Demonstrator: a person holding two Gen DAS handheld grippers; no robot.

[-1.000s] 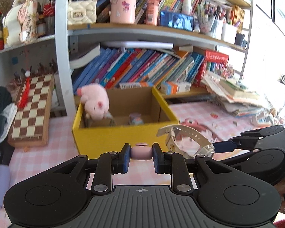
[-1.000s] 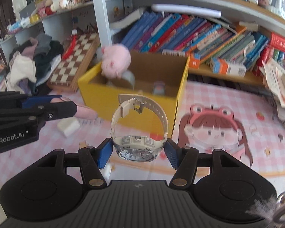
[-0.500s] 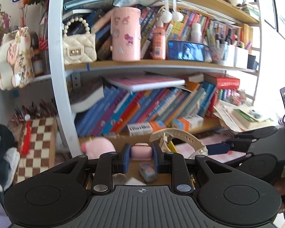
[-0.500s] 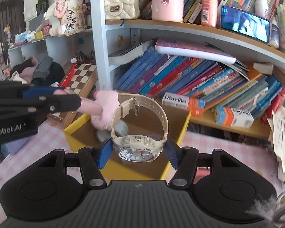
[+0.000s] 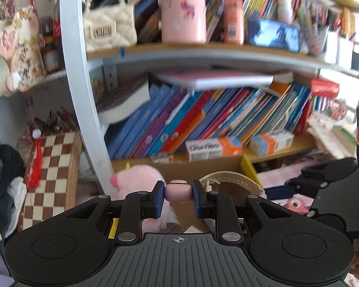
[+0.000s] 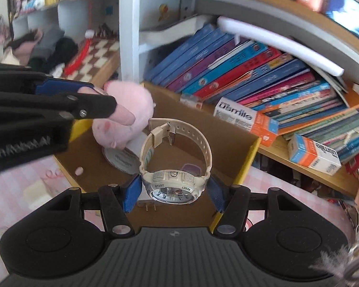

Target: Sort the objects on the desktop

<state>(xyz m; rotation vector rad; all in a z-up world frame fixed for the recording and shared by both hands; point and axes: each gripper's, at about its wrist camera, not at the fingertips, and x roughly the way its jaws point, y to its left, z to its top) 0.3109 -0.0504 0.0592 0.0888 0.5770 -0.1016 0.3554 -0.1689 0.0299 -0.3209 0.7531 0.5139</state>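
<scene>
A small pink eraser-like block (image 5: 177, 190) is pinched between the left gripper (image 5: 177, 197) pads, held above the yellow cardboard box (image 6: 250, 157). A cream wristwatch (image 6: 173, 167) is clamped face-up by the right gripper (image 6: 174, 191), over the box interior. A pink plush pig (image 6: 125, 112) is seen at 10 o'clock inside the box; leaning books (image 6: 239, 71) are shelved at 1 o'clock.
</scene>
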